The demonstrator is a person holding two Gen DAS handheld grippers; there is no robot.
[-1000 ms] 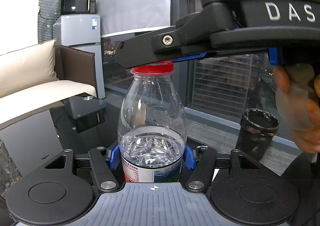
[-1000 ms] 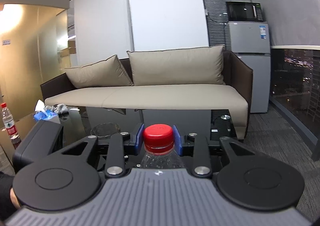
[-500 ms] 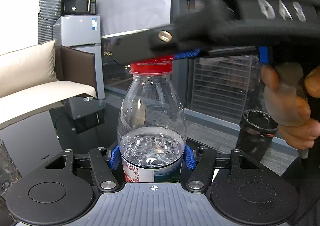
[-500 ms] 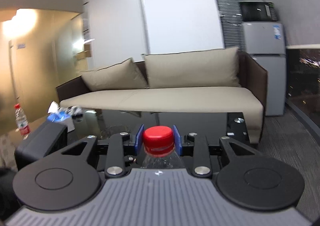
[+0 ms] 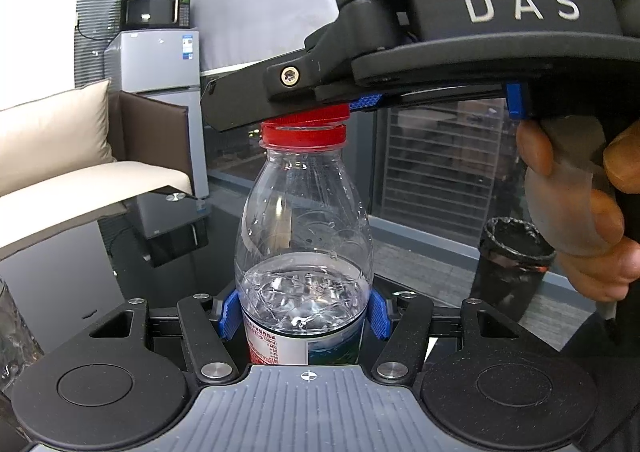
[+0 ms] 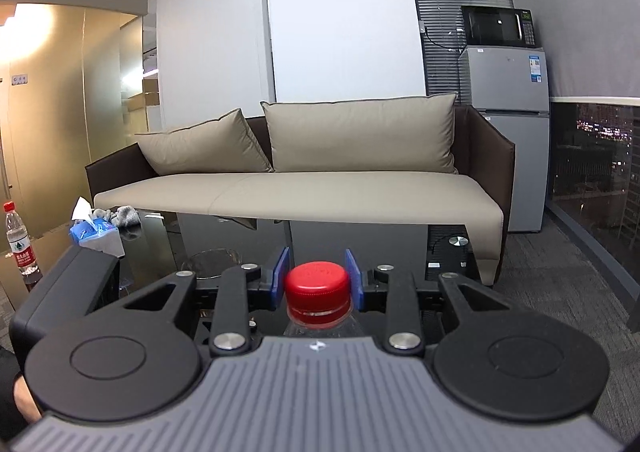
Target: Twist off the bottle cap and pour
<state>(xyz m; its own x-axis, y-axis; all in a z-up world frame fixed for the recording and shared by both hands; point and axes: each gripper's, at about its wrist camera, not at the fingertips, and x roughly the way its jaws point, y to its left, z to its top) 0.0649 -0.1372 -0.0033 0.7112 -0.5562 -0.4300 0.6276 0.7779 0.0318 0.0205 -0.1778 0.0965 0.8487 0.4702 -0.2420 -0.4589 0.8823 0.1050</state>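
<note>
Black bin (image 5: 514, 264) behind claw-held bottle (image 5: 304, 248)

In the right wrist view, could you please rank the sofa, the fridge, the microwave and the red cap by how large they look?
1. sofa
2. fridge
3. microwave
4. red cap, smaller even though it sits nearest the camera.

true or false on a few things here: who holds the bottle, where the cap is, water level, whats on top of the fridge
1. The left gripper clamps the bottle at its body. True.
2. The red cap lies on the table. False: it sits between the right gripper pads, raised off its ring on the bottle neck.
3. The bottle is full to the neck. False: water fills only the lower part.
4. A microwave sits on the fridge. True.
5. The bottle lies on its side. False: it stands upright.
</note>
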